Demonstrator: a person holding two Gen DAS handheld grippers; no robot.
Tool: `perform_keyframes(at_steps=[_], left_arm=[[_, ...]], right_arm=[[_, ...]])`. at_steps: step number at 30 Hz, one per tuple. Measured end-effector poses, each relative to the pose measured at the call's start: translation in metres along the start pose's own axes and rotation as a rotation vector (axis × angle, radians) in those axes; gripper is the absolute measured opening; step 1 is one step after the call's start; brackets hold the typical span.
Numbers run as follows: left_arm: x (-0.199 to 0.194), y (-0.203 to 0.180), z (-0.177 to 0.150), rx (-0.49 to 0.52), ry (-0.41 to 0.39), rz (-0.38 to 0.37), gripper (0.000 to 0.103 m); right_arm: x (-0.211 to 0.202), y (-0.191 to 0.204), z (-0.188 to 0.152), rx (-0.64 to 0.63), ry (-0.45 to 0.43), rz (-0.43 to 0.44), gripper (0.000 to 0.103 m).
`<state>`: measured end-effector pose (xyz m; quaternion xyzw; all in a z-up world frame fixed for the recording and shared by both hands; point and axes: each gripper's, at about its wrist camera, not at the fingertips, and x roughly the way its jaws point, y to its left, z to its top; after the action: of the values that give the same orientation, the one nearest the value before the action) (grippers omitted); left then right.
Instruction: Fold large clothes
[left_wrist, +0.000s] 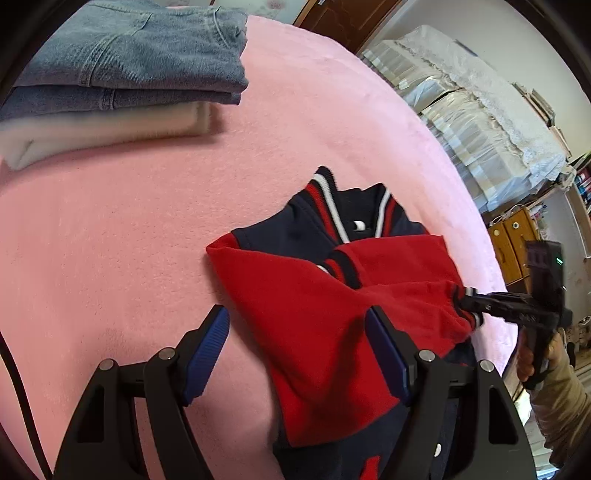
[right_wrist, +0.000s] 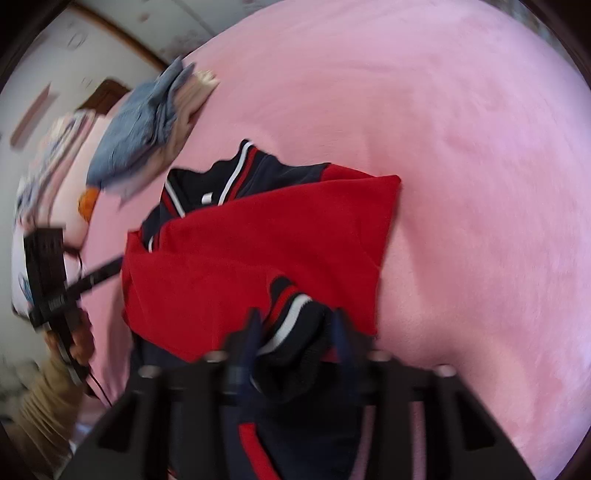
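Observation:
A red and navy varsity jacket (left_wrist: 325, 295) lies on the pink blanket (left_wrist: 147, 240), with both red sleeves folded across its navy body. My left gripper (left_wrist: 299, 332) hovers open over the jacket's left part. One blue pad (left_wrist: 208, 350) is above the blanket and the other is above the red sleeve. My right gripper (right_wrist: 297, 328) is shut on the striped sleeve cuff (right_wrist: 291, 314). From the left wrist view, the right gripper (left_wrist: 467, 302) pinches that cuff at the jacket's right edge. The left gripper (right_wrist: 107, 267) shows at the jacket's left side in the blurred right wrist view.
A stack of folded jeans (left_wrist: 129, 62) on cream cloth (left_wrist: 103, 133) sits at the blanket's far left. Shelves with plastic-wrapped bedding (left_wrist: 472, 122) and a wooden cabinet (left_wrist: 513, 240) stand beyond the bed's right edge. A small orange thing (right_wrist: 86, 203) lies near the jeans (right_wrist: 140, 129).

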<state>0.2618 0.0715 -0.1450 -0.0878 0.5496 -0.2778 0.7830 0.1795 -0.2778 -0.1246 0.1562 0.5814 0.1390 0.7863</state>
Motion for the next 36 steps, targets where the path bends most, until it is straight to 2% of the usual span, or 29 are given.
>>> perform_keyframes(at_steps=[2,4,5,9,11,13,15,17,23,25,29,30,33,35,36], left_arm=[[0.003,0.001,0.0,-0.006,0.006,0.001,0.074],[0.006,0.001,-0.001,-0.005,0.007,0.003,0.074],[0.007,0.0,-0.001,-0.005,0.006,0.003,0.074],[0.009,0.003,0.0,-0.041,-0.018,0.02,0.073],[0.006,0.003,0.001,-0.059,-0.052,0.041,0.057],[0.003,0.006,0.003,-0.086,-0.073,0.073,0.021],[0.002,0.01,0.005,-0.115,-0.086,0.088,0.009],[0.0,0.01,0.005,-0.116,-0.1,0.097,0.006],[-0.027,0.006,0.001,-0.098,-0.271,0.146,0.004],[-0.022,0.013,0.003,-0.122,-0.26,0.176,0.004],[0.002,0.023,0.007,-0.156,-0.175,0.226,0.008],[0.004,0.026,0.008,-0.178,-0.155,0.229,0.015],[-0.004,0.032,0.007,-0.238,-0.159,0.209,0.03],[-0.016,0.032,0.004,-0.257,-0.177,0.224,0.033],[-0.022,0.029,-0.002,-0.259,-0.183,0.233,0.034]], right_arm=[[-0.011,0.017,-0.006,-0.103,-0.044,-0.064,0.012],[-0.028,0.04,-0.009,-0.221,-0.124,-0.105,0.011],[-0.04,0.056,-0.011,-0.29,-0.184,-0.116,0.01],[-0.064,0.086,-0.003,-0.414,-0.337,-0.126,0.009],[-0.061,0.086,0.008,-0.413,-0.356,-0.139,0.009],[-0.052,0.08,0.018,-0.388,-0.362,-0.155,0.009],[-0.047,0.065,0.023,-0.347,-0.372,-0.165,0.008],[-0.046,0.057,0.023,-0.308,-0.396,-0.164,0.008],[-0.066,0.049,0.009,-0.253,-0.566,-0.11,0.007],[-0.052,0.037,0.012,-0.206,-0.532,-0.156,0.007],[0.004,0.005,0.021,-0.102,-0.321,-0.229,0.008],[0.01,0.0,0.022,-0.068,-0.299,-0.235,0.008],[-0.001,-0.014,0.02,0.046,-0.324,-0.131,0.012],[-0.018,-0.021,0.016,0.094,-0.367,-0.079,0.025],[-0.025,-0.022,0.013,0.101,-0.387,-0.074,0.028]])
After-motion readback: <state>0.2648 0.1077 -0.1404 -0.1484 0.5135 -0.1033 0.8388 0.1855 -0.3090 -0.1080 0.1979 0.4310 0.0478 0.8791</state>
